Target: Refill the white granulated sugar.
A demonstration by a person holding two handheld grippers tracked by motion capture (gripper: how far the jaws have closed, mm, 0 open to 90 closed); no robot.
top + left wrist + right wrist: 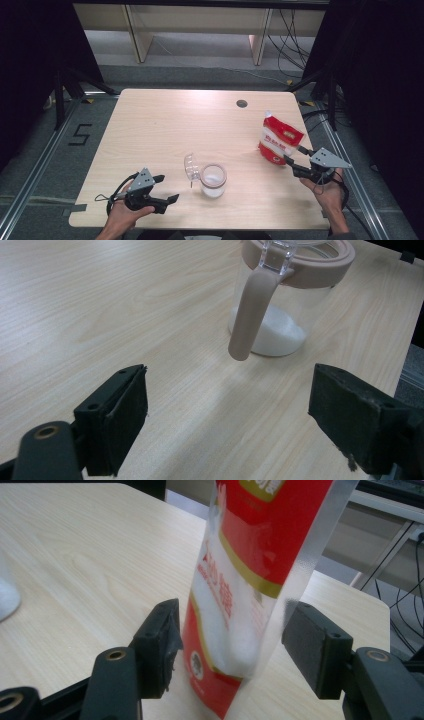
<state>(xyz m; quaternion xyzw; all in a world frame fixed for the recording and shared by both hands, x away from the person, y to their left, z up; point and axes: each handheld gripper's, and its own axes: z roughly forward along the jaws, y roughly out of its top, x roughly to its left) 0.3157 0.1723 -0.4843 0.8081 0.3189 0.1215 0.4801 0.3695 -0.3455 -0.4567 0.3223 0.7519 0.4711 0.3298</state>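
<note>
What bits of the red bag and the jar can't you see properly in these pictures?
- Red bag: in the right gripper view its top is cut off by the picture's upper edge.
- Its print: too small to read in the high view, blurred in the right gripper view.
- Jar: in the left gripper view the upper edge cuts off its rim and lid.
- Jar's open lid: clear and small in the high view, shape hard to make out.

Table point(165, 125): pale wood-grain laminate, smooth, matt; jar point(213, 181): clear glossy plastic (rim and handle matt beige); pouch point(279, 140): glossy red-and-clear plastic film; right gripper point(227, 645) and left gripper point(227, 425): matt black pads, slightly rough.
</note>
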